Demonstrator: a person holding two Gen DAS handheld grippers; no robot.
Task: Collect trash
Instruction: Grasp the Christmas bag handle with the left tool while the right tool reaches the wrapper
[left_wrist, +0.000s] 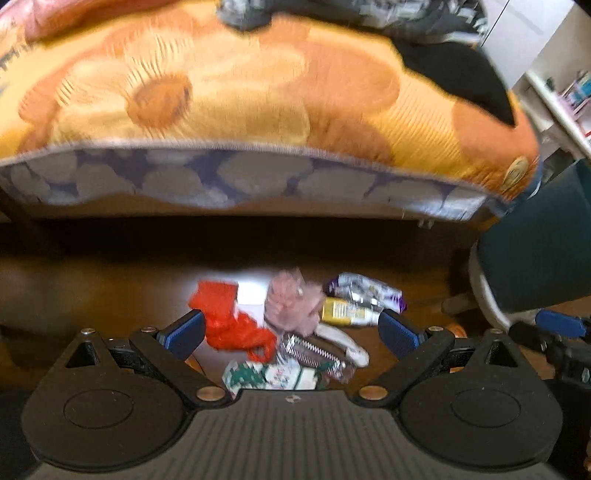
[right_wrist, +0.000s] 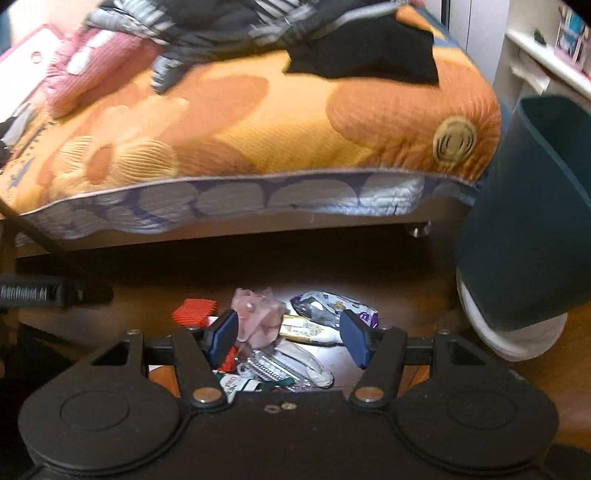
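Right now both your tools hang over the same little heap of trash on the floor, just in front of the bed (left_wrist: 258, 110). Your left hand-held gripper (left_wrist: 291, 330) is spread wide and grasps nothing; its fingers straddle the red plastic bag (left_wrist: 229, 325), the pink frilly scrap (left_wrist: 291, 302) and the clear ridged packet (left_wrist: 314, 354). Your right hand-held gripper (right_wrist: 288, 338) is likewise released and empty, with the pink scrap and a yellow-and-white tube (right_wrist: 306, 328) between its pads. The purple foil wrapper (left_wrist: 365, 291) lies at the far edge of the heap, near the dark green bin (right_wrist: 524, 221). The risk, as I judge it, is crowding: the pieces overlap and touch, so a closing grip may pinch two at once or nudge light wrappers under the bed. Both tools aiming at one spot could also collide. The views are blurred, so go slowly
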